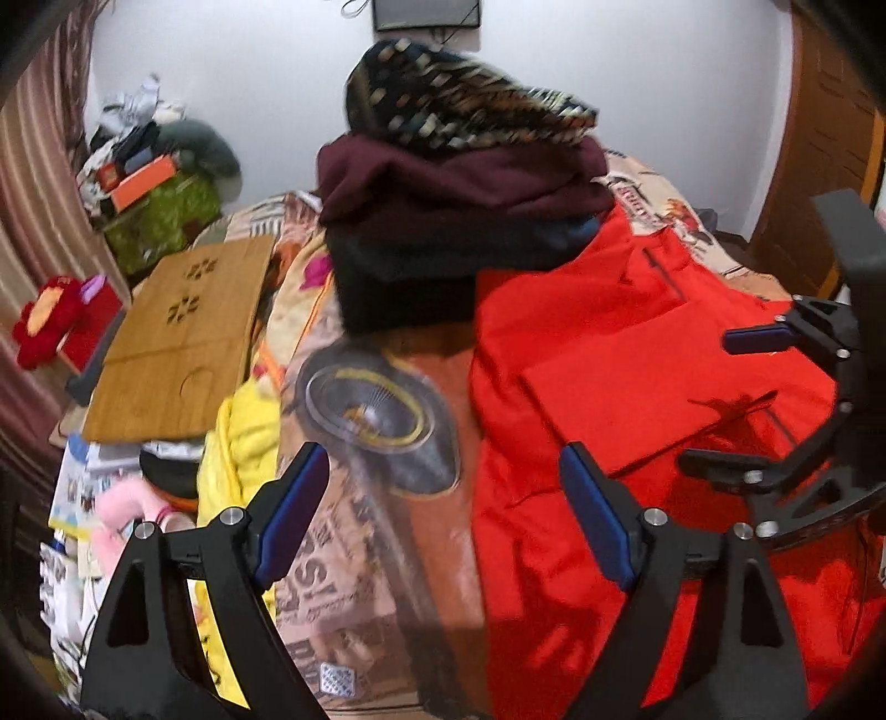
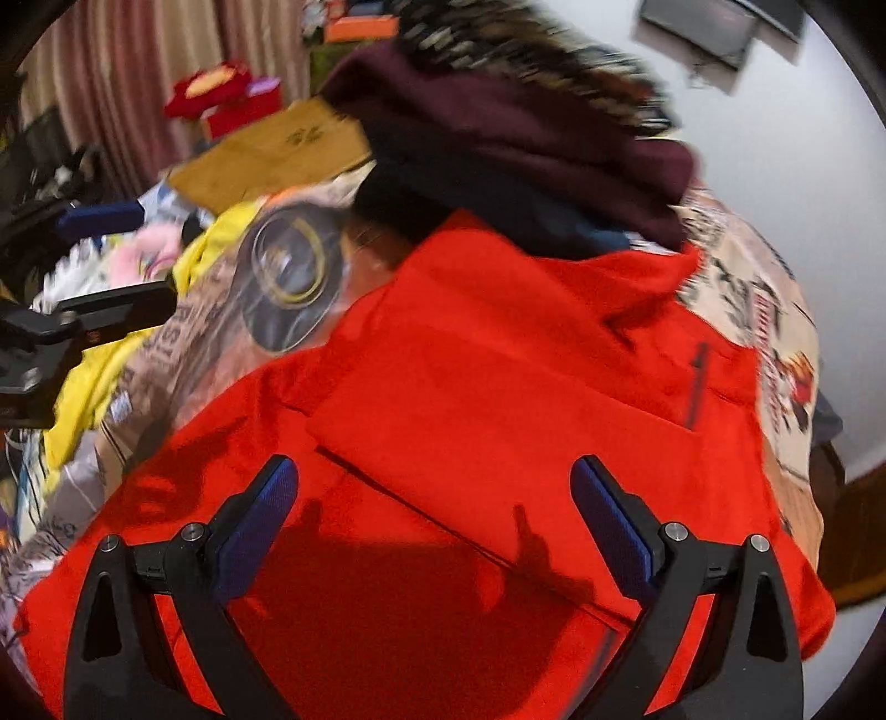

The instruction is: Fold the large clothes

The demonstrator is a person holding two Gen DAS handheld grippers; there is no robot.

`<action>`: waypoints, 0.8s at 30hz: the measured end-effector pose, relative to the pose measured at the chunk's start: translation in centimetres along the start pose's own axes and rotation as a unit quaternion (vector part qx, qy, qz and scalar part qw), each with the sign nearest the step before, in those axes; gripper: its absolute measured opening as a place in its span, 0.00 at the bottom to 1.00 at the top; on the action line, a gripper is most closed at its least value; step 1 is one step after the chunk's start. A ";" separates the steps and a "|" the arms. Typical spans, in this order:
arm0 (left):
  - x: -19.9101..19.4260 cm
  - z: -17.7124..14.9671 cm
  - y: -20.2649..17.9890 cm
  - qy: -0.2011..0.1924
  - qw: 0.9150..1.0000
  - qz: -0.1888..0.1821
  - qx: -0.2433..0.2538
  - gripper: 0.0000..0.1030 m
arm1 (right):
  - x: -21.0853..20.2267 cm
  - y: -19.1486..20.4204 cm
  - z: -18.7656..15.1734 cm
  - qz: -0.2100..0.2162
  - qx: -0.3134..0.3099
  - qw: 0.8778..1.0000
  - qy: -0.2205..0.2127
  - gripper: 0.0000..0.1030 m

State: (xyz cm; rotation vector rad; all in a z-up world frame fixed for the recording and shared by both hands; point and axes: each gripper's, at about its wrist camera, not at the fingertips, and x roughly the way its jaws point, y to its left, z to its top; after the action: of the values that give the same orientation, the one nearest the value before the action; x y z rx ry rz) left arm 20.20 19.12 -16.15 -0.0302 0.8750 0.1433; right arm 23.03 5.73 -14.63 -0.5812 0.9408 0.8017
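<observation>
Red garment [image 2: 498,387] beneath right tongs [image 2: 437,509]

One red garment [image 1: 637,387]; one stack of three folded clothes [image 1: 459,183]; one wooden board [image 1: 177,343]; one yellow cloth [image 1: 243,437]; two grippers, left [image 1: 443,520] and right [image 2: 432,531].

Blurred, cropped and buried parts of the bed scene

The red garment [image 2: 498,387] is running off the bottom edge in both views, its lower hem cut away. The stack of folded clothes [image 1: 459,183] is smearing with motion in the right wrist view, and its black bottom layer is staying too dark to identify. The printed bedsheet [image 1: 354,554] is showing lettering too blurred to read. The wall screen [image 1: 426,14] is being cropped by the top edge. The clutter pile [image 1: 144,149] by the curtain is too small to sort out.
</observation>
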 end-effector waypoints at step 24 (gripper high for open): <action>10.0 -2.8 -4.2 0.126 0.991 -0.030 0.046 0.82 | -0.8 -3.7 0.4 0.044 0.073 0.996 -0.033 0.06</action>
State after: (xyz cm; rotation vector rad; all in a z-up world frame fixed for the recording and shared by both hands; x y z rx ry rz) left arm 24.98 15.88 -25.77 0.0117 1.1307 0.0431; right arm 25.90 3.60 -13.36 -0.3861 0.9614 0.8173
